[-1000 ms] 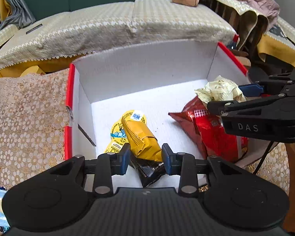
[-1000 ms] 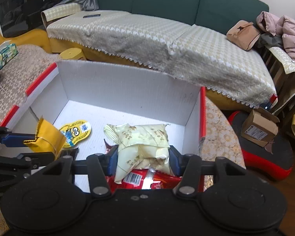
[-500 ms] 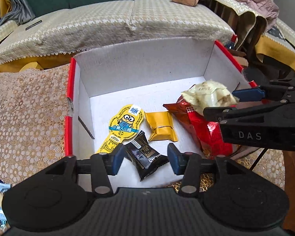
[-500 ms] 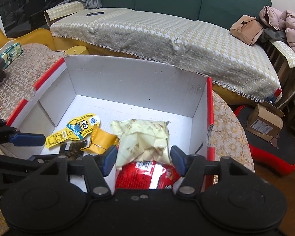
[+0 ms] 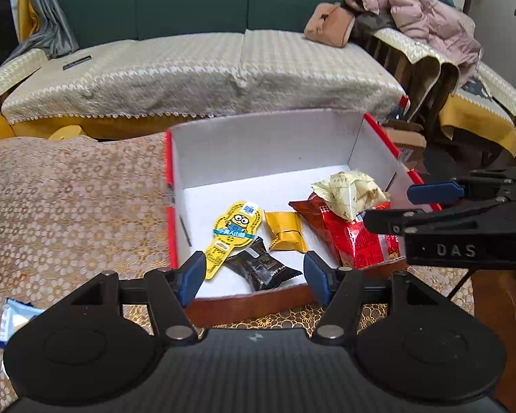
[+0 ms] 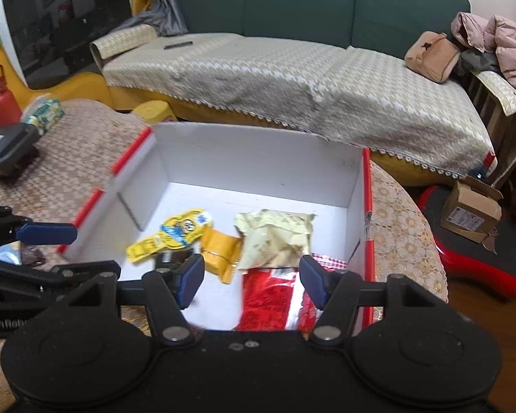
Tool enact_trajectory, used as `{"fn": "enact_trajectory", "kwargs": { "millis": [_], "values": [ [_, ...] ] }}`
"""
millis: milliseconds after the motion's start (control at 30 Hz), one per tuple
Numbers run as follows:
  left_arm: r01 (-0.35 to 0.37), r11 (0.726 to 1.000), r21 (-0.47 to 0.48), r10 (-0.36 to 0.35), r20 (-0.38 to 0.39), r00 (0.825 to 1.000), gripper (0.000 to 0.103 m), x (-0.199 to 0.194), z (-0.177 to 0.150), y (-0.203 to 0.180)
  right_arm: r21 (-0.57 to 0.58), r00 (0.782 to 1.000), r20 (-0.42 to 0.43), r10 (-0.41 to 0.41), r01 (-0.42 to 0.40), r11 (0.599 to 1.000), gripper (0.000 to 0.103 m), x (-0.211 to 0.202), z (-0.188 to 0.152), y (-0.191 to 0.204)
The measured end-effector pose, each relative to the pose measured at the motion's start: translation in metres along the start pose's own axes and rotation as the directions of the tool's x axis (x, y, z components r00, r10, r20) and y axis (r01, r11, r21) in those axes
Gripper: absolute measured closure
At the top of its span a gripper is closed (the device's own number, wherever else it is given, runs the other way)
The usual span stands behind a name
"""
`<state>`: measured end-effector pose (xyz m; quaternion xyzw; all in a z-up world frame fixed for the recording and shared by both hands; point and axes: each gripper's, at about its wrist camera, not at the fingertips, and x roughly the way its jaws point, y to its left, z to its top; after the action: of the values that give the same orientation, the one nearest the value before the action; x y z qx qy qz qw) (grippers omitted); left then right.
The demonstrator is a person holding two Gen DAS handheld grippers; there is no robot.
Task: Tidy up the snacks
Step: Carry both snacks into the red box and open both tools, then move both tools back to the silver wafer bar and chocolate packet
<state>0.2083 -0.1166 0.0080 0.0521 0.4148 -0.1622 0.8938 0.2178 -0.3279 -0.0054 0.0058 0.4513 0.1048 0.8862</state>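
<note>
A white box with red rims sits on the table. In it lie a yellow minion packet, a gold packet, a black packet, a red bag and a pale cream bag on top of the red one. My left gripper is open and empty above the box's near rim. My right gripper is open and empty over the near right corner; it also shows in the left wrist view.
A blue-white packet lies on the lace tablecloth left of the box. A sofa with a beige cover is behind. A green box, a red bottle and a black device stand far left. A cardboard parcel lies on the floor at right.
My left gripper let the gold packet drop into the box and my right gripper let go of the cream bag. Both opened wide and drew back from the box.
</note>
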Motion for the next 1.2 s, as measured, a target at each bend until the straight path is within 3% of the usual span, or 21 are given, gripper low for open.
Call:
{"fn": "enact_trajectory", "kwargs": {
  "millis": [67,100,167,467,867,1200],
  "values": [
    [-0.006,1.0,-0.01,0.006,0.02,1.0,0.036,-0.011,-0.003,0.004,-0.002,1.0,0.014,0.013,-0.013,1.0,0.039,-0.01,-0.002,0.005],
    [-0.009,1.0,-0.012,0.01,0.03,1.0,0.035,-0.016,-0.004,0.006,0.001,0.999,0.024,0.024,-0.024,1.0,0.024,-0.015,-0.003,0.007],
    [-0.012,1.0,-0.014,0.013,0.046,0.999,0.034,-0.027,-0.009,0.009,0.007,0.997,0.061,0.048,-0.049,0.999,0.009,-0.027,-0.007,0.011],
    [-0.02,0.999,-0.047,0.025,0.117,0.993,0.023,-0.074,-0.035,0.025,-0.035,0.987,0.093,0.132,-0.13,0.991,0.004,-0.06,-0.022,0.044],
    [-0.089,0.988,-0.13,0.113,0.196,0.974,0.015,-0.121,-0.088,0.075,-0.164,0.965,0.095,0.243,-0.226,0.96,0.0,-0.075,-0.038,0.111],
    [-0.238,0.931,-0.276,0.286,0.149,0.947,0.015,-0.117,-0.149,0.133,-0.387,0.957,0.009,0.29,-0.264,0.884,0.001,-0.047,-0.059,0.184]
  ]
}}
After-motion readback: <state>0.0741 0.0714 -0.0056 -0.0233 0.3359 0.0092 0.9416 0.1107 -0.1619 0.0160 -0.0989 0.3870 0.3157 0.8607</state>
